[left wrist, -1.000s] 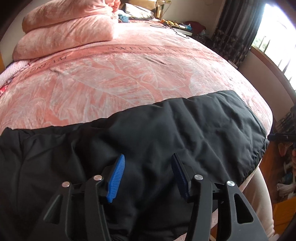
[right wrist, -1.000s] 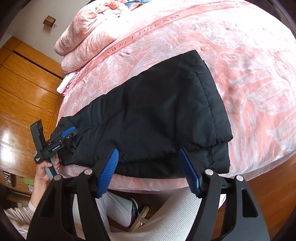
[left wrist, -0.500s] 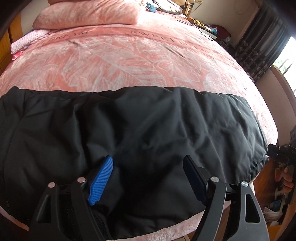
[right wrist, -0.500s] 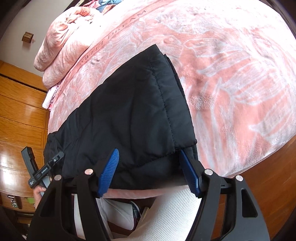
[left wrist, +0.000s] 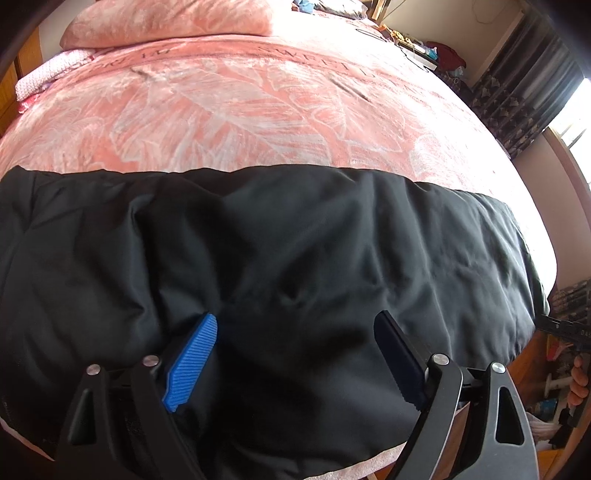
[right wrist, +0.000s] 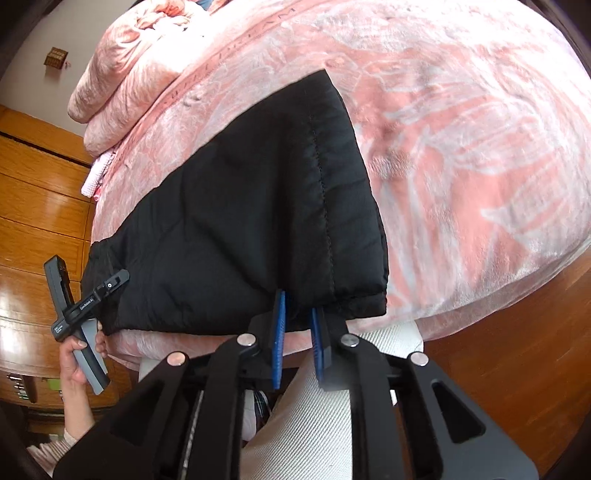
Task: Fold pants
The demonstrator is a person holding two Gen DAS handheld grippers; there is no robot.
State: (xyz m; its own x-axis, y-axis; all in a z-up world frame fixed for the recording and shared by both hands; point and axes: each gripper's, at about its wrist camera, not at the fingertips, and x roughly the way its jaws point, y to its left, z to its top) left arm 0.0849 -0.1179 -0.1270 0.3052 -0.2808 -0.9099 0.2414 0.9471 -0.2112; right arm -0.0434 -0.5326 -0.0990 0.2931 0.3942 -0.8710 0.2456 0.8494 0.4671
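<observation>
The black padded pants (left wrist: 277, 251) lie folded lengthwise along the near edge of the pink bed (left wrist: 258, 110). My left gripper (left wrist: 295, 332) is open, its blue pads resting over the waist end of the pants. In the right wrist view the pants (right wrist: 240, 221) end in stacked leg cuffs at the bed edge. My right gripper (right wrist: 297, 314) is shut on the near edge of the cuffs. The left gripper (right wrist: 110, 284) also shows there at the far left end of the pants, held by a hand.
Pink pillows and a folded duvet (left wrist: 166, 18) lie at the head of the bed. Wooden wardrobe (right wrist: 33, 206) stands beyond the left end. Dark curtains and a window (left wrist: 532, 85) are at the right. My legs in white trousers (right wrist: 332, 387) stand against the bed edge.
My right gripper has closed from wide open onto the near edge of the leg cuffs. My left gripper stays open and has shifted slightly over the waist end.
</observation>
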